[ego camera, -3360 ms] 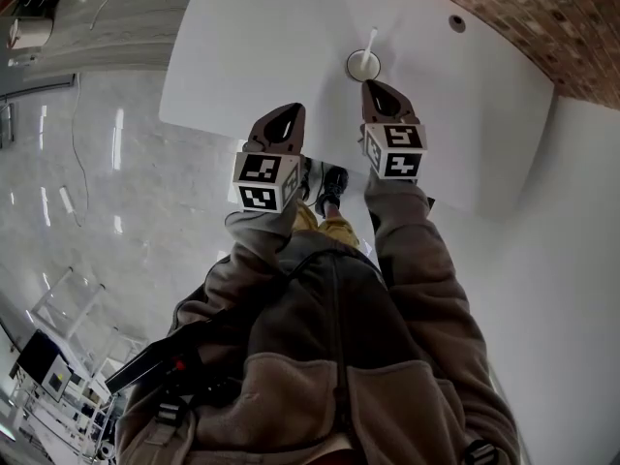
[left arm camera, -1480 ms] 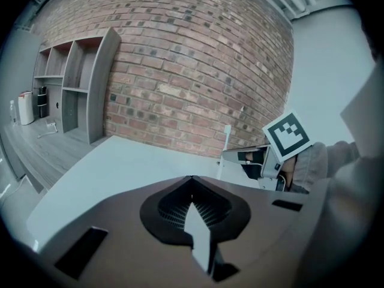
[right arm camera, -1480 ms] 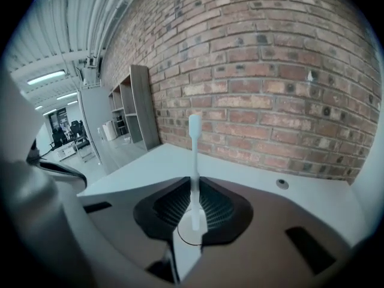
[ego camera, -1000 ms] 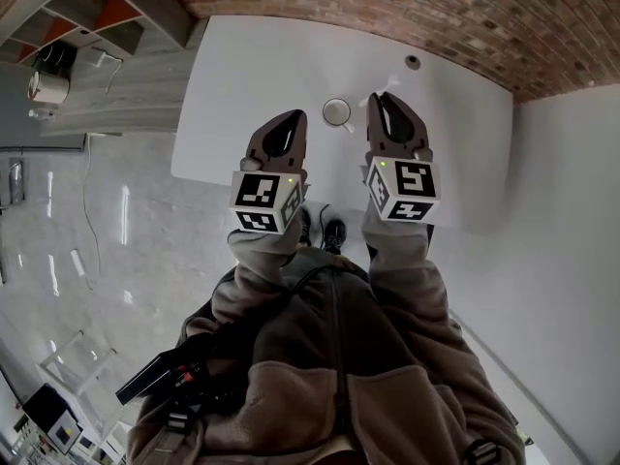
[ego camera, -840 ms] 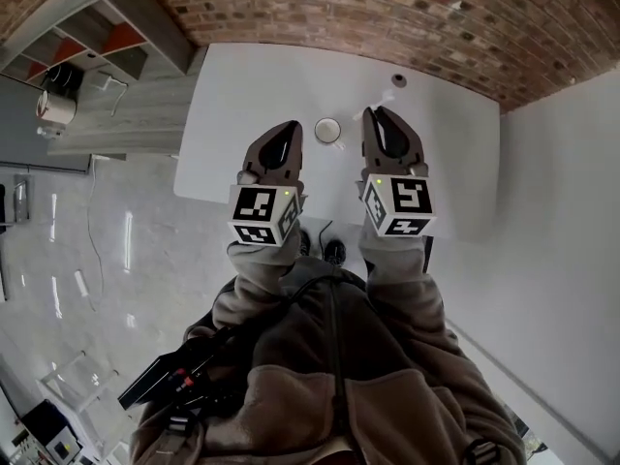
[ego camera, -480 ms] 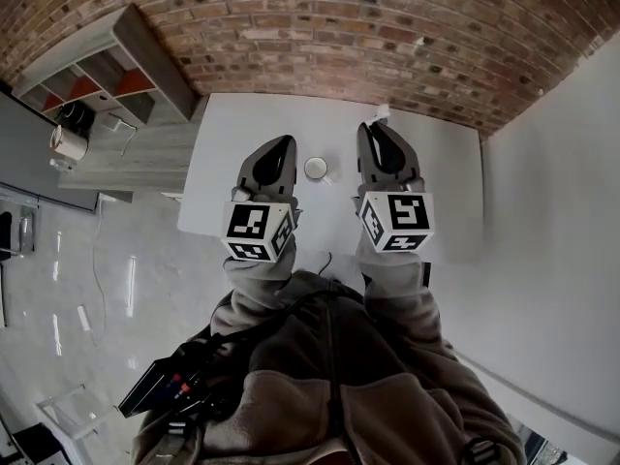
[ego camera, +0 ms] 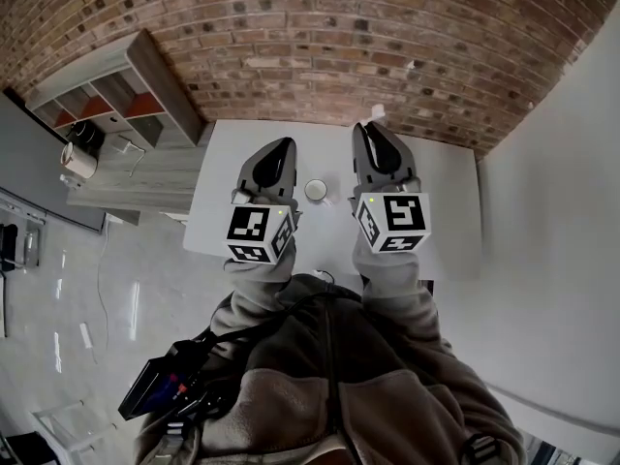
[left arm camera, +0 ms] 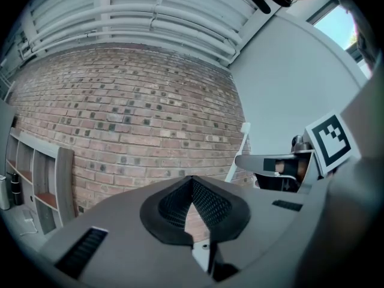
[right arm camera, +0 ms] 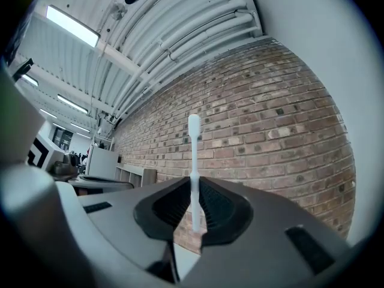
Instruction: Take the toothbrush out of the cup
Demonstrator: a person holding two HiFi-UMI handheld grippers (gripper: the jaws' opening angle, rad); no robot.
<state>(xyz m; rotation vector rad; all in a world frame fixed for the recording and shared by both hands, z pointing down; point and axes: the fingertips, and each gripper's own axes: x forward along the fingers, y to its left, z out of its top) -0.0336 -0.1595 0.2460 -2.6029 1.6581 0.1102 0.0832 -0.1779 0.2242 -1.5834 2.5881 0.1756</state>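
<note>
Right gripper [ego camera: 367, 136], fingers clenched on the white toothbrush [right arm camera: 194, 155], holds it clear of the cup [ego camera: 316, 190] on the bench [ego camera: 441, 197], while the left gripper [ego camera: 280, 150] is clenched empty; removal looks done, and setting the brush down is likely next.

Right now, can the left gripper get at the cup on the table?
Probably yes. The cup stands alone on the white table, nothing between it and the left gripper, whose empty jaws are together and would need to open first.
</note>
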